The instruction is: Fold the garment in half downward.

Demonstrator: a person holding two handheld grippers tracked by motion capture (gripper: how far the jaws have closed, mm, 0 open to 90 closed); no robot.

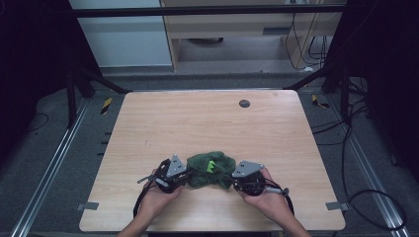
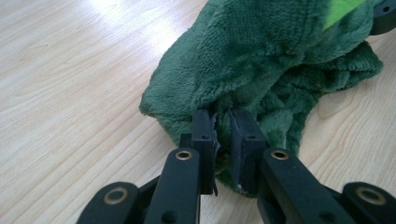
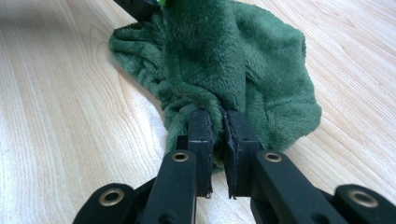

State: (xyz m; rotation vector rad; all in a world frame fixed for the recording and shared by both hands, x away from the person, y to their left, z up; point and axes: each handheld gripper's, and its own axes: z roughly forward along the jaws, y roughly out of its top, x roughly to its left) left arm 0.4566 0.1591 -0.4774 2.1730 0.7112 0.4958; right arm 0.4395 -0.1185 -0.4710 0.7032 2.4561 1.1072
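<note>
I am operating in a lab-type recording bay. The light wooden square surface [image 1: 207, 123] stands inside a black metal frame [image 1: 207, 11] on grey carpet floor [image 1: 44, 163]. Loose black cables [image 1: 356, 163] trail at the right; yellow-black hazard tape marks [image 1: 106, 105] and aluminium floor rails [image 1: 49, 173] flank it.

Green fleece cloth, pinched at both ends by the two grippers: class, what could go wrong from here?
1. The left gripper and right gripper each pinch only a small fold at the edge of the green fleece cloth; a hard pull might slip the fleece out of the jaws.
2. The cloth lies bunched on the table, so lifting could leave it twisted rather than spread.
</note>
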